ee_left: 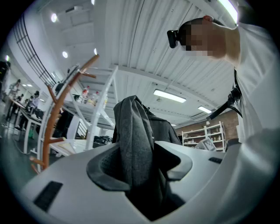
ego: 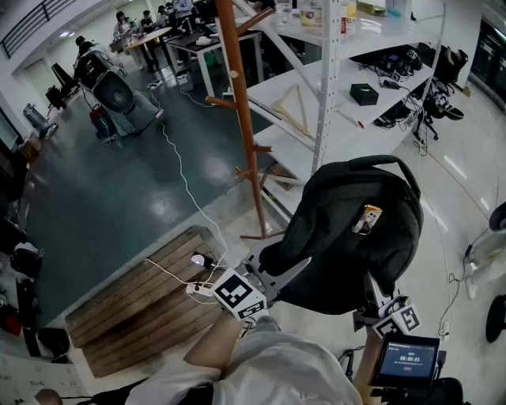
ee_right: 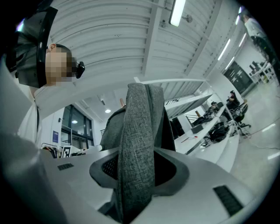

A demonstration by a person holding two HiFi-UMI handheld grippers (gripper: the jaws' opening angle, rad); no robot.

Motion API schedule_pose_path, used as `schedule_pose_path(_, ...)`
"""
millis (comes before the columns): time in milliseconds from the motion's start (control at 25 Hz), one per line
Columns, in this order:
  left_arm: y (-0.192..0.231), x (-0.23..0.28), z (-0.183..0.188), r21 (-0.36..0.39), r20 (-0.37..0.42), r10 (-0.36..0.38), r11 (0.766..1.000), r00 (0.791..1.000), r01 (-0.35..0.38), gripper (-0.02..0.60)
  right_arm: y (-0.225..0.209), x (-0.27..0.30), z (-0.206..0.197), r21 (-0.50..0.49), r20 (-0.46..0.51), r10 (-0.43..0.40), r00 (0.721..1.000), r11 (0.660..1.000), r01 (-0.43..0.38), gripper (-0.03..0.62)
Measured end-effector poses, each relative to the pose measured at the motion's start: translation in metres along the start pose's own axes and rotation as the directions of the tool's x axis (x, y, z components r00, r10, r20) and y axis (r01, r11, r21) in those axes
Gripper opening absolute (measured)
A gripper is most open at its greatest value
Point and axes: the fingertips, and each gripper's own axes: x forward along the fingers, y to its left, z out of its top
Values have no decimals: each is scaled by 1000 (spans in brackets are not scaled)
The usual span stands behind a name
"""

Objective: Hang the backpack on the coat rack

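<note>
One rounded, coarse-woven dark backpack [ego: 332,253]

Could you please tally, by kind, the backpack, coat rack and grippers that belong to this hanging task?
backpack: 1
coat rack: 1
grippers: 2, the left gripper and the right gripper, each clamped on the backpack
Total: 4

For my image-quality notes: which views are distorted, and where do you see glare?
Head view: mild bending, coat rack leans; pale sheen on the dark floor. Left gripper view: strong fisheye, black corners, ceiling lamp bright. Right gripper view: same fisheye; backpack fabric sharp, tube light overexposed.
</note>
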Motion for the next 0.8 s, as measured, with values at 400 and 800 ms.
schedule_pose_path(400, 163, -99, 59, 80, 94, 272, 957, 958, -280, 210, 69, 214, -30, -12, -69, 277, 958, 960, -279, 158)
schedule_pose_path(800, 201, -104, 105, 163, 153, 420, 882, 895, -442, 210, 80, 291, -5, -6, -65, 453, 889, 891, -454, 158)
